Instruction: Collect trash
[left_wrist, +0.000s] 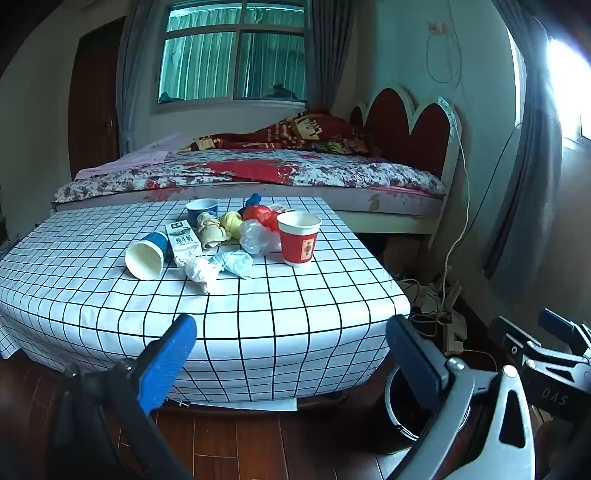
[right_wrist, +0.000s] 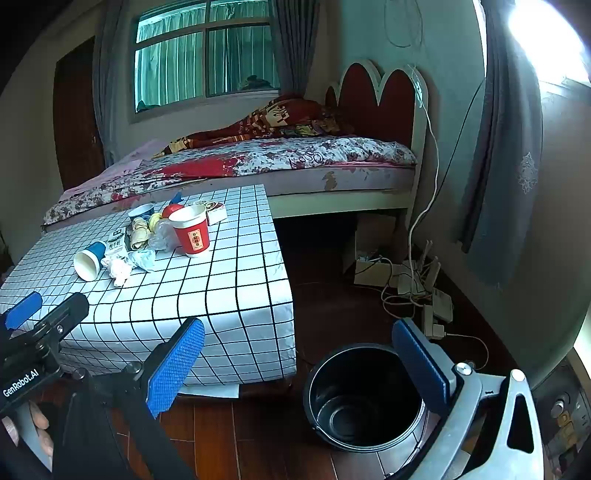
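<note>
Trash lies on the checkered table (left_wrist: 258, 314): an upright red paper cup (left_wrist: 299, 238) (right_wrist: 192, 230), a tipped blue cup (left_wrist: 146, 256) (right_wrist: 88, 260), a second blue cup (left_wrist: 201, 210), a milk carton (left_wrist: 183, 238), crumpled white paper (left_wrist: 201, 271), pale blue paper (left_wrist: 236, 262), clear plastic (left_wrist: 255, 236) and coloured wads (left_wrist: 231, 223). A black bin (right_wrist: 364, 397) stands on the floor right of the table. My left gripper (left_wrist: 291, 354) is open and empty before the table's front edge. My right gripper (right_wrist: 299, 362) is open and empty above the bin's left rim.
A bed (left_wrist: 258, 173) with a red headboard (left_wrist: 406, 122) stands behind the table. Cables and a power strip (right_wrist: 424, 295) lie on the wooden floor by the right wall. A grey curtain (right_wrist: 506, 166) hangs at the right. The left gripper shows at the right wrist view's left edge (right_wrist: 40, 332).
</note>
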